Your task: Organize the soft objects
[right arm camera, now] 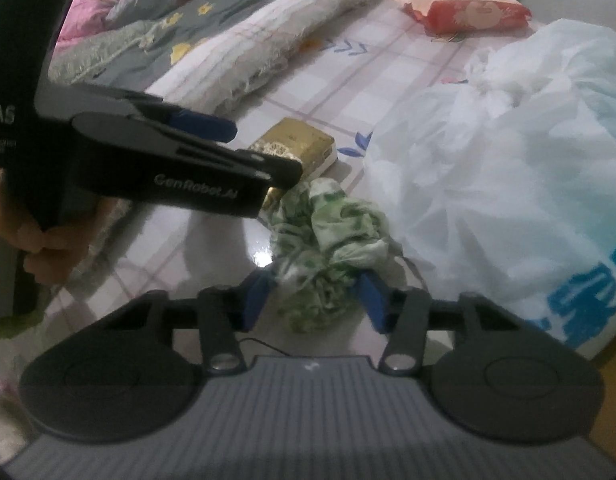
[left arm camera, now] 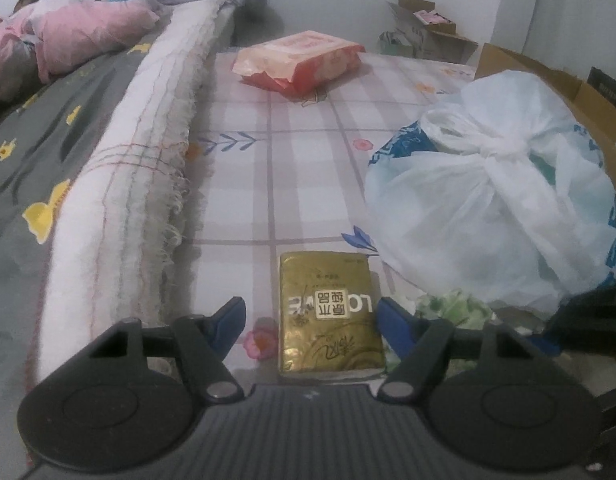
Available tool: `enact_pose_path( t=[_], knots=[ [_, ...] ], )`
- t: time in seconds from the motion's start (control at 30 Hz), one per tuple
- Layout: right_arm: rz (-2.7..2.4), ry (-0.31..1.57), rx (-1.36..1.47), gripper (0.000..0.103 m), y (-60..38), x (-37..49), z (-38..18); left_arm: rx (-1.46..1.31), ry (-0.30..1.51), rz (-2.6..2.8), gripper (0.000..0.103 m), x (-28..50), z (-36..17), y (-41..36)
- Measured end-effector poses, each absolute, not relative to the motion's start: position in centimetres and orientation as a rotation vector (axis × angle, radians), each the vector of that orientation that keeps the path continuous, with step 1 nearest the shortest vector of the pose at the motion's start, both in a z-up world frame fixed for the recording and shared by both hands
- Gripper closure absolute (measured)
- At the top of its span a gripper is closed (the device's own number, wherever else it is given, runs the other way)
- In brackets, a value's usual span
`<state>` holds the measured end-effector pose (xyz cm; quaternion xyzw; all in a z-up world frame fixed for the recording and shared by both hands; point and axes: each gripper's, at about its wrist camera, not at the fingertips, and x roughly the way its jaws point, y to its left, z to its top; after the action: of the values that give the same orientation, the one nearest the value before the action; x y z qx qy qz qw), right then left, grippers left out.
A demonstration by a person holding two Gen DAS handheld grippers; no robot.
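A gold tissue pack (left arm camera: 329,312) lies on the checked table cover between the spread fingers of my left gripper (left arm camera: 309,314), which is open around it. It also shows in the right wrist view (right arm camera: 298,148), under the left gripper (right arm camera: 260,152). A green-and-white crumpled cloth (right arm camera: 327,256) lies between the fingers of my right gripper (right arm camera: 311,300), which is open, its blue pads close to the cloth's sides. The cloth shows in the left wrist view (left arm camera: 453,306) just right of the gold pack.
A large knotted white plastic bag (left arm camera: 495,204) fills the right side. A red-pink tissue pack (left arm camera: 298,60) lies at the far end. A rolled white blanket (left arm camera: 148,152) and grey bedding (left arm camera: 36,152) run along the left. Cardboard boxes (left arm camera: 431,28) stand behind.
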<state>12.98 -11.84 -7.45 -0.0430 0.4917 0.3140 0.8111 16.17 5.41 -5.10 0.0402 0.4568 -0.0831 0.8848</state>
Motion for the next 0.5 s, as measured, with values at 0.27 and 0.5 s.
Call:
enact_pose_path(
  t=[0.27,0.5],
  knots=[
    [0.654,1.088,-0.065,0.079,-13.1,12.6,-7.5,0.067,0.972,-0.195,0.048,15.9,-5.6,5.4],
    [0.660,1.138,-0.058,0.074,-14.3,11.0,-7.1,0.074,0.968,-0.211,0.049,14.5,-5.6,5.1]
  ],
)
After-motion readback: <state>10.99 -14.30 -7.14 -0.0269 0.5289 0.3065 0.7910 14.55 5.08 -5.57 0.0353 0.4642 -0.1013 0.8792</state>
